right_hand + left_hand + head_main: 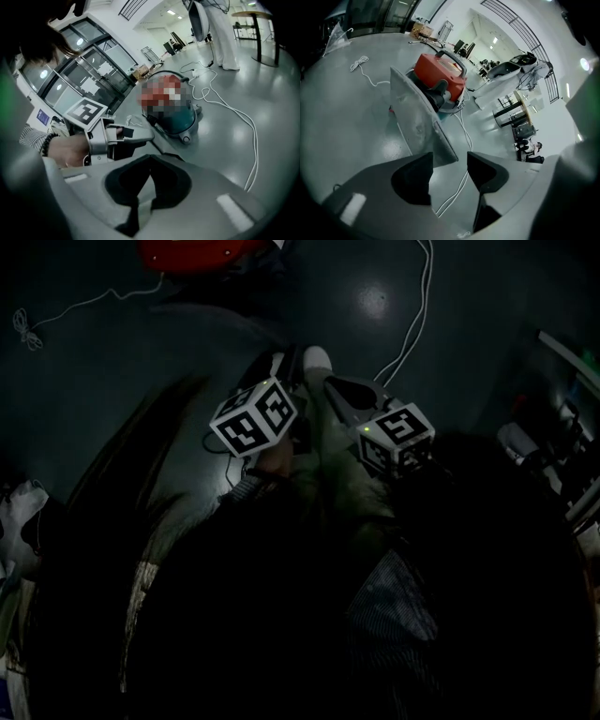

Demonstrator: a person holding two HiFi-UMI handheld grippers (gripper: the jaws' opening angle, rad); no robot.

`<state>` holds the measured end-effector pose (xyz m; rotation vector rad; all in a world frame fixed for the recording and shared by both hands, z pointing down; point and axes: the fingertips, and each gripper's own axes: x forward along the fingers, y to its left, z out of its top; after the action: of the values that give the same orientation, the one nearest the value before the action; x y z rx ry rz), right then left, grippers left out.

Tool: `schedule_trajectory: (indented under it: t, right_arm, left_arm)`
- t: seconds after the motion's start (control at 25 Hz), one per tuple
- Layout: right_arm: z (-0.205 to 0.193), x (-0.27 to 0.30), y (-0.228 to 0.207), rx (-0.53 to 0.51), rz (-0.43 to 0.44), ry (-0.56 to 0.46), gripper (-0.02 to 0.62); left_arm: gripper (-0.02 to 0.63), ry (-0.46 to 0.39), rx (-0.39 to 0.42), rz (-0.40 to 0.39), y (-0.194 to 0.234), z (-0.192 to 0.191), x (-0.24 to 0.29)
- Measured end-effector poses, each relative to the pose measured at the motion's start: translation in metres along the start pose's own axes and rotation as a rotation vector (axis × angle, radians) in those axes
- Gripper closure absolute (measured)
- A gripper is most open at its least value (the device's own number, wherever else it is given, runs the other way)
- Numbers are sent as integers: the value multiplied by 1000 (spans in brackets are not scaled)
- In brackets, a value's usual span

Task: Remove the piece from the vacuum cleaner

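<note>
The red vacuum cleaner (pixel 440 77) sits on the grey floor ahead of me, and its teal base (pixel 180 119) shows in the right gripper view. In the dark head view only its red top (pixel 187 251) appears. A flat grey piece (pixel 417 119) stands apart from the vacuum, just beyond my left gripper (pixel 450 159). That gripper is open, with the piece's lower corner beside its left jaw and nothing pressed. My right gripper (pixel 149 160) has its jaws closed, seemingly on a thin grey edge of the piece. Both marker cubes (pixel 253 420) (pixel 398 437) hang close together.
A white power cable (pixel 461 136) (pixel 234 112) snakes over the floor from the vacuum. A loose white cord (pixel 358 63) lies at the left. Tables and seated people (pixel 529 150) are far right, glass doors (pixel 89 79) at the back, and a person in white (pixel 220 33) stands beyond.
</note>
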<state>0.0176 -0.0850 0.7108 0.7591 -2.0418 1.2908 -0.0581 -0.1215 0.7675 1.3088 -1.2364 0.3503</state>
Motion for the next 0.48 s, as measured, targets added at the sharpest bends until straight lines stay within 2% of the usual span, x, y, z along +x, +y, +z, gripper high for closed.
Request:
schedule_trajectory:
  t: [0.16,0.24,0.36,0.48]
  right_arm:
    - [-3,-3,-5,12,-4,14,594]
    - [-1,-5,-8,22,-13,0,594]
    - [-1,-7,-10,21,-20,-14,594]
    - [3,-8,-9,36,-31,-18,594]
  left_arm:
    - [371,14,-50,-11,1,3,18]
    - [423,24,-54,-9,1,3,23]
    - [446,27,-62,-5,3,0,23]
    - [513,23,-73,-9,5,-2,21]
